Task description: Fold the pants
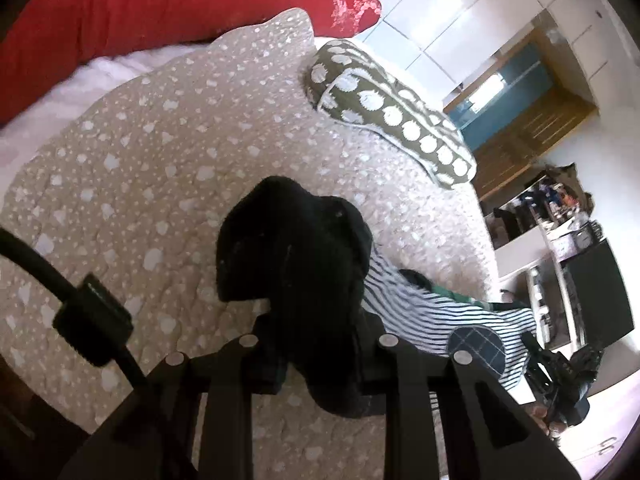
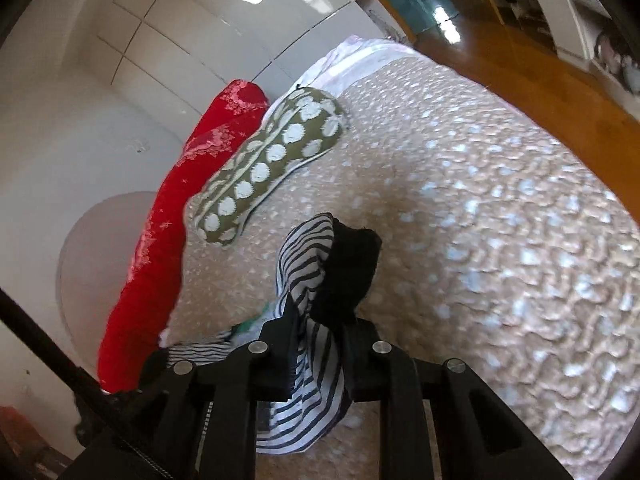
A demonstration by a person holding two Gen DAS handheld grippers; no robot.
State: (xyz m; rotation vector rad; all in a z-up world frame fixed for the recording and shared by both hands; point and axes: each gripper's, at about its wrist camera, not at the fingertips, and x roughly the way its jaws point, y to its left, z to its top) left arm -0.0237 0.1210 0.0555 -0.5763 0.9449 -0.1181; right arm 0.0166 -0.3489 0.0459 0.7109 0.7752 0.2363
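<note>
Left wrist view — left gripper (image 1: 316, 344) pinches the pants' (image 1: 292, 256) black cuff; right gripper (image 2: 320, 354) clamps striped fabric — no legible writing.

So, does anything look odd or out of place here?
Nothing is damaged or spilled. The striped pants hang bunched, not flat: the left gripper and right gripper each pinch a black cuff, above the quilt. A dotted pillow lies askew.
</note>
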